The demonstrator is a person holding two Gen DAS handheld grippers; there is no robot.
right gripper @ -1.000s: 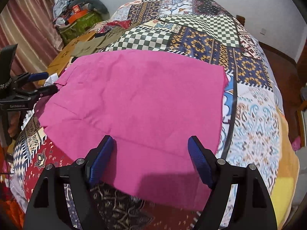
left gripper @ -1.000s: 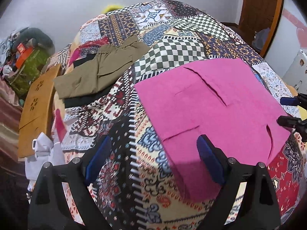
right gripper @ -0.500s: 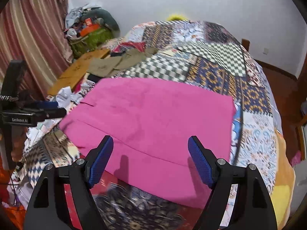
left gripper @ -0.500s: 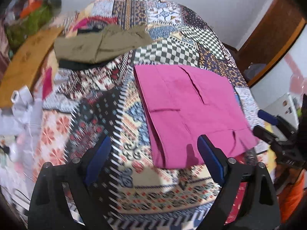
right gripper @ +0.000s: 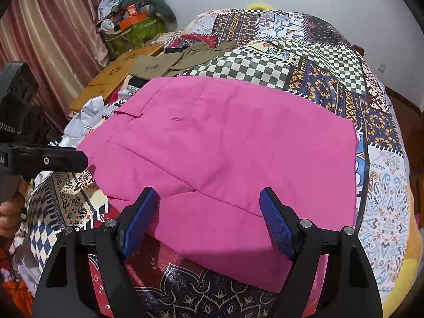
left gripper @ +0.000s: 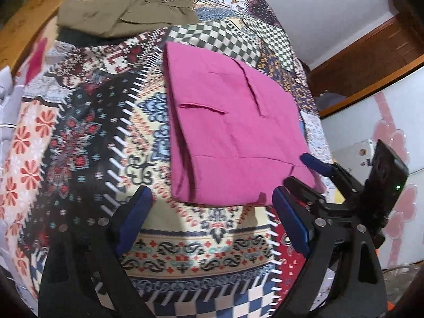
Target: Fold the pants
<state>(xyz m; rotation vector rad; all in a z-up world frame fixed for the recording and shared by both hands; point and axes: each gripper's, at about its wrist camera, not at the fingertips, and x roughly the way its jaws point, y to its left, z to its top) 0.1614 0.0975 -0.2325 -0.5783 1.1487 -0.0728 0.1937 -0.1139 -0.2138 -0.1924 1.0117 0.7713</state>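
Both grippers have drawn back from the pink pants [left gripper: 233, 132] over the last second, so the folded garment now lies clear of the left gripper [left gripper: 212, 220] and sits smaller in the left wrist view. That gripper hangs above the patterned bedspread [left gripper: 79, 145] just short of the near edge of the pants, its blue-padded jaws spread wide and gripping nothing. The right gripper [right gripper: 209, 220] hovers over the near edge of the same garment, jaws equally wide and empty; whether the pads touch the cloth cannot be told. In the left wrist view the right gripper [left gripper: 304, 172] shows at the garment's near right corner.

The pink pants lie folded into a flat, roughly rectangular stack in the middle of the bed, with a pocket slit and a seam line showing on the top layer and the layered fold edges visible along the left side. Farther up the bed, well apart from them, olive-green pants [left gripper: 119, 16] lie folded on top of a dark garment [left gripper: 76, 38]. A wooden board [right gripper: 119, 74] rests beside the bed near the striped curtain [right gripper: 47, 39], and a heap of bags and clothing [right gripper: 132, 23] fills the far corner by the wall.
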